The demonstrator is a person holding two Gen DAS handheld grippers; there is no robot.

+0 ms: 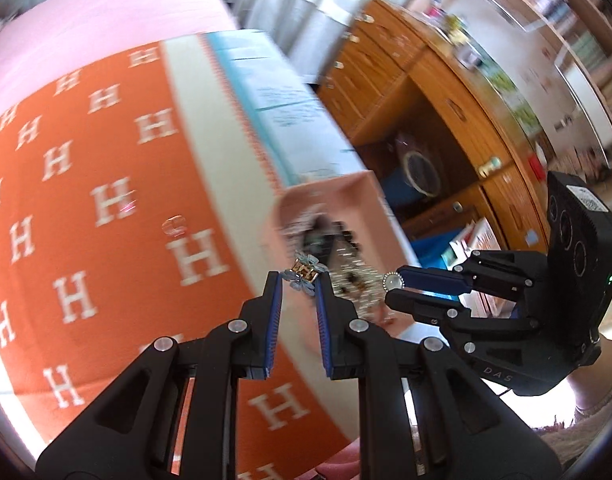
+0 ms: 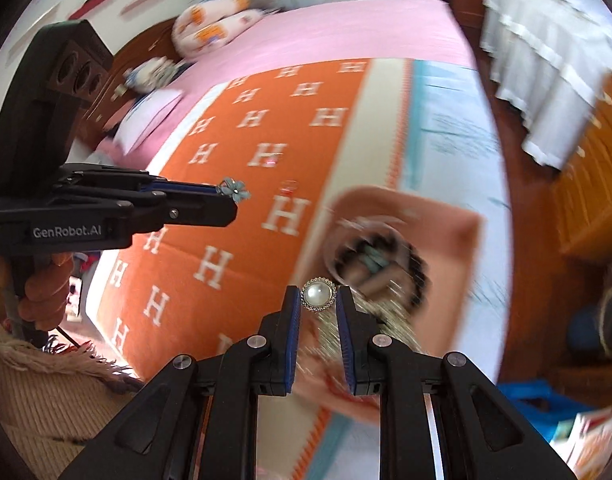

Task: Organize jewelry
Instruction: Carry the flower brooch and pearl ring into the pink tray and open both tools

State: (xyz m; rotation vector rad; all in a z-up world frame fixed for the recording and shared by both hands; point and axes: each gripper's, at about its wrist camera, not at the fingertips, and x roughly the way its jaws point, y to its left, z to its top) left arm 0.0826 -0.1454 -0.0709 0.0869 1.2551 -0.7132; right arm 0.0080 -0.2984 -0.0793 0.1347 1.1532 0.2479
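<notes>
Orange blanket point(image 2: 233, 216) background: right gripper point(image 2: 318, 300) clamps pearl brooch point(image 2: 318, 295); left gripper point(image 1: 298, 280) clamps flower earring point(image 1: 303, 274). Pink box point(image 2: 458, 240) lies at 1 o'clock, nearer the right gripper.

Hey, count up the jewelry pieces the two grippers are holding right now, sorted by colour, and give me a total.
Blue flower-shaped piece with a gold centre, in the left gripper: 1
White round pearl piece with a sparkly rim, in the right gripper: 1
Total: 2
The blurred heap in the pink tray cannot be counted.
</notes>
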